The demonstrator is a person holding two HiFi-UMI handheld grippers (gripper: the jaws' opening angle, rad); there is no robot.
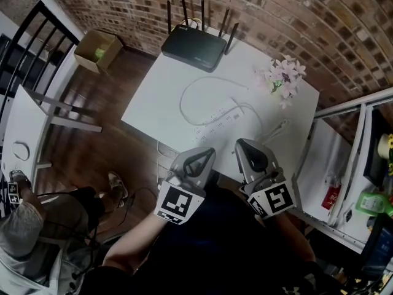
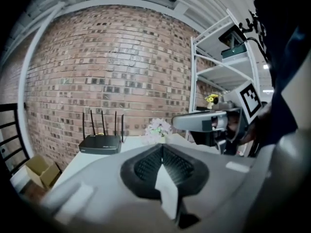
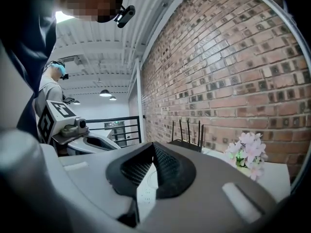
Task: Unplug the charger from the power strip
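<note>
Looking steeply down on a white rectangular desk standing against a red brick wall. Holding the grey plastic left claw above the desk's near edge, with its jaws pressing flat together and gripping nothing. Seeing only pale desk past its black ribbed pads in the left gripper view. Holding the grey plastic right claw just beside it, also over the near edge and likewise closing tight on nothing. Pointing both roughly level toward the wall, clear of the desktop and touching no object.

Seeing a long white power strip lying slantwise between the desk's middle and its near edge, just ahead of the two claws and apart from both. Not managing to pick out the charger itself at this size. Tracing a thin white cable curling in a loop from the strip toward the far edge, and a second white lead running toward the right edge.

Noting a flat black router with upright antennas sitting at the far left corner, and a small bunch of pale pink flowers standing at the far right corner. Noting also, off the desk, an open brown cardboard box resting on the wooden floor to the left, and a white metal shelf rack standing to the right
</note>
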